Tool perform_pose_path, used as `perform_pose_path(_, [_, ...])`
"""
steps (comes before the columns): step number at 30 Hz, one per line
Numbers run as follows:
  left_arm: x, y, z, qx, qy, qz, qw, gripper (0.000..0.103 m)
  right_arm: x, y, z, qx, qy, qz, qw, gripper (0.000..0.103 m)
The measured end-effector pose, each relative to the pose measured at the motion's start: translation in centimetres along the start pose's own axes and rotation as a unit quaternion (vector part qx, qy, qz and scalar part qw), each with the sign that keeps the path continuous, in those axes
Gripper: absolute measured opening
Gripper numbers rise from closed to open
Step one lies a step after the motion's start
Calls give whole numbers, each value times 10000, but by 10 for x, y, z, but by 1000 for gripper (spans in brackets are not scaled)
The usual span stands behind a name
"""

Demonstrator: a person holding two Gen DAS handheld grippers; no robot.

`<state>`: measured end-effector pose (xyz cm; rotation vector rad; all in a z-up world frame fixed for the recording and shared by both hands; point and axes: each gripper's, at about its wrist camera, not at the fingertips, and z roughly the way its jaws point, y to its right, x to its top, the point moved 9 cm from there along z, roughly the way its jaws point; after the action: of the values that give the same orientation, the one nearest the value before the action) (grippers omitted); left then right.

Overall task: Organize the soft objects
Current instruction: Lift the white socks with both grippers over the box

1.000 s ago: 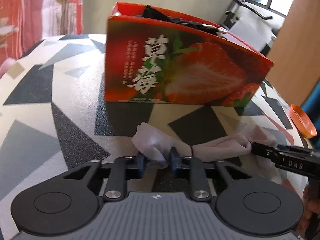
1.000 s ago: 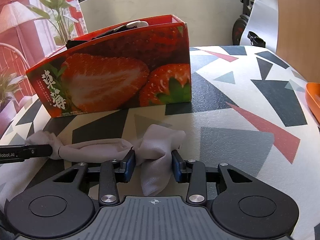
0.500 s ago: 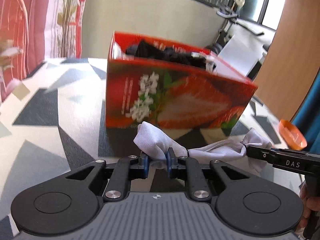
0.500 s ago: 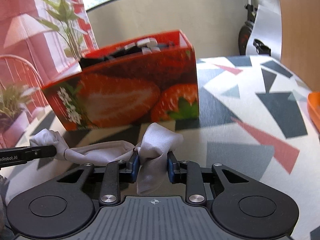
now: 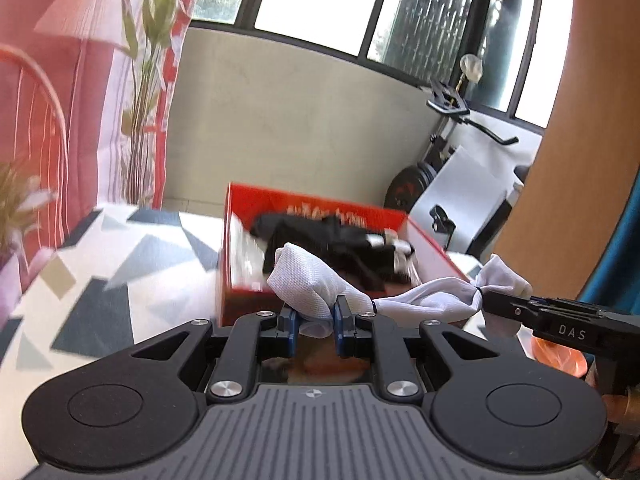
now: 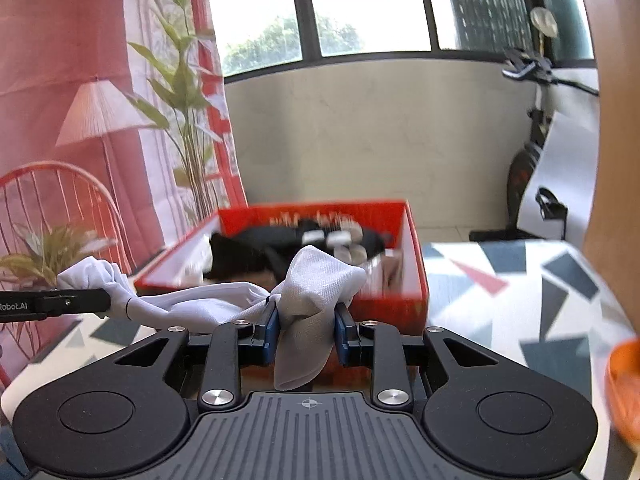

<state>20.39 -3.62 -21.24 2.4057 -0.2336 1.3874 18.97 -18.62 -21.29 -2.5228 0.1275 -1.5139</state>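
White sock [image 5: 312, 284]: knit fabric, bunched, stretched sideways in mid-air, each end pinched, near the box's front edge. Red box [image 6: 416, 276]: open-topped cardboard, on the patterned table, containing dark and white soft items [image 6: 256, 244], jumbled.

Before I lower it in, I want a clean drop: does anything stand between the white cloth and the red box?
Nothing visible does. The white cloth hangs between the left hand-held gripper and right hand-held gripper, just in front of the red box. The box is open-topped; black garments lie inside.
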Motion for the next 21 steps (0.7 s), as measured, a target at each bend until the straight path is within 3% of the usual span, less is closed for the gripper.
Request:
perform_pose_path(5, [23, 1, 20, 133, 9, 110, 9999, 18, 35, -3, 29, -131, -13, -421, 9990, 25])
perform_pose_path(9, [33, -2, 51, 121, -305, 115, 9994, 18, 50, 8, 55, -154, -92, -308, 9994, 25])
perform_pose_path(14, [35, -5, 81, 244, -697, 487, 9961, 18, 38, 20, 86, -88, -579, -237, 9980, 25])
perform_pose_path(18, [25, -6, 101, 131, -1205, 383, 9919, 18, 25, 36, 107, -26, -1013, 137, 9948, 25])
perform_pose_path(21, [15, -5, 115, 256, -1614, 598, 9847, 18, 18, 44, 120, 65, -1311, 300, 9909, 25])
